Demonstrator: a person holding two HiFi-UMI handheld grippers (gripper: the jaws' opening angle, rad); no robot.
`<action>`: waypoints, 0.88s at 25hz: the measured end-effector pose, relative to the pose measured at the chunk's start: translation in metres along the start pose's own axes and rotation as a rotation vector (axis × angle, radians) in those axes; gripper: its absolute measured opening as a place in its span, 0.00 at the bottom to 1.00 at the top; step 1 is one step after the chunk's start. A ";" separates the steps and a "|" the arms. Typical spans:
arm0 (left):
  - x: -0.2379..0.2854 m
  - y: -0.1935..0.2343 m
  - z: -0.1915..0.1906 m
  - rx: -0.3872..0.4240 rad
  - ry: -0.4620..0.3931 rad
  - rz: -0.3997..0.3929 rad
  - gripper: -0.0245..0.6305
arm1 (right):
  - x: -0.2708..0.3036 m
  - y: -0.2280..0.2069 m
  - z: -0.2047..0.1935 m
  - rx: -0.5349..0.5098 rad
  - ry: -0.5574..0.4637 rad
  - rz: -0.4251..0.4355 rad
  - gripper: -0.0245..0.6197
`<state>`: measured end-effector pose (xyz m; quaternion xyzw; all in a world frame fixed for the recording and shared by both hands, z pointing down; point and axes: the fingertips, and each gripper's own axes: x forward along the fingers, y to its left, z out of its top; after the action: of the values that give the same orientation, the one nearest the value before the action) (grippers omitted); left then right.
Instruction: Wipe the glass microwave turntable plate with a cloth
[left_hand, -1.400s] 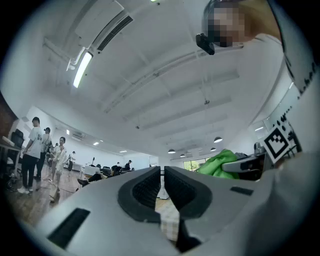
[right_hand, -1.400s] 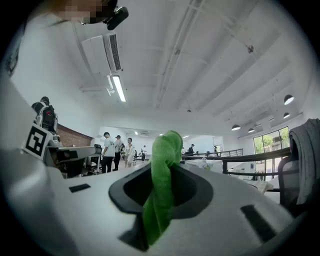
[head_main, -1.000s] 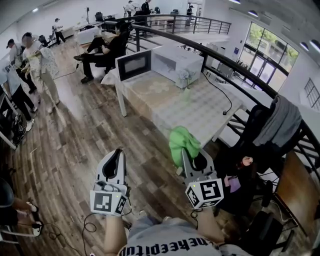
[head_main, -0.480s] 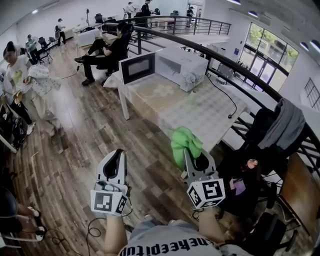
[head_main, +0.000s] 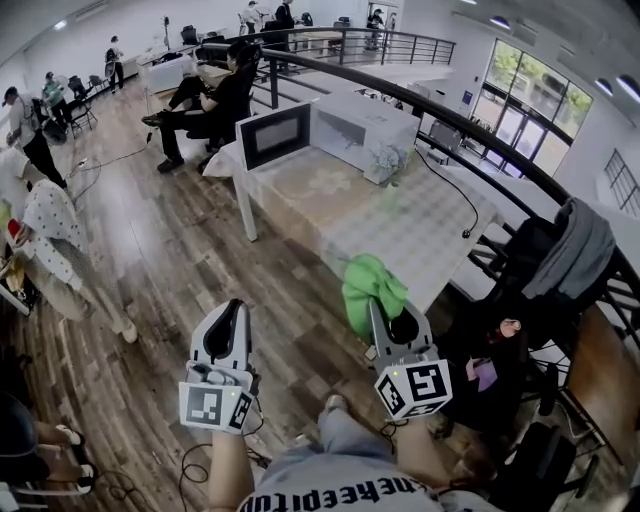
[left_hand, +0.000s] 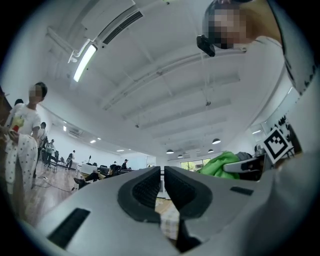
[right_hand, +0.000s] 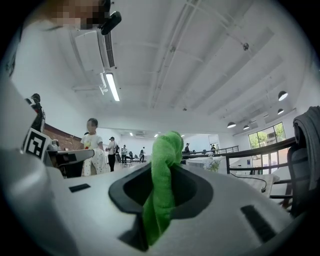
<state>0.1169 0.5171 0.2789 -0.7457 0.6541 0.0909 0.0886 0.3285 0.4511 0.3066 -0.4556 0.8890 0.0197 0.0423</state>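
Glass turntable plate isn't visible anywhere yet. My guess is it's still sitting inside the microwave (head_main: 360, 125) at the far end of the table (head_main: 400, 230), but the cavity is too dark and small in the head view to tell.

What's changed over the last second: the table and microwave sit a touch nearer and more centred in the head view, a knee has popped up at the bottom edge, and the people on the left have moved along. So the person is walking toward the table, and both grippers hold the same pose out in front. To me that says we're in the approach, with no wiping started.

The right gripper (head_main: 378, 312) has its jaws clamped on the cloth (head_main: 372, 285). In the right gripper view it's a bright green, fluffy microfibre thing, bunched into a thick roll that sticks up past the tips and hangs down behind them. The left gripper (left_hand: 162, 172) has its jaws pressed nearly together, just a sliver of gap, with nothing in there.

Material-wise:
- **Gripper bodies:** smooth pale grey plastic with black ribbed pads.
- **Microwave:** a white box, with its dark-windowed door (head_main: 272, 135) swung open.
- **Table:** covered in a pale checked cloth.
- **Floor (head_main: 180, 260):** glossy wood planks.

Glass plus soft cloth should be easy going once the plate's out.
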 end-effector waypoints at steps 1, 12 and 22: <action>0.004 0.004 -0.003 -0.002 0.000 0.000 0.07 | 0.006 0.000 -0.001 -0.004 0.001 0.000 0.16; 0.095 0.063 -0.020 0.019 -0.024 0.039 0.07 | 0.125 -0.027 0.001 -0.008 -0.047 0.041 0.16; 0.208 0.092 -0.032 0.024 -0.062 0.065 0.07 | 0.235 -0.079 0.008 -0.036 -0.064 0.087 0.16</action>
<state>0.0523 0.2978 0.2560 -0.7198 0.6759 0.1089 0.1147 0.2561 0.2158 0.2766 -0.4164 0.9056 0.0519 0.0620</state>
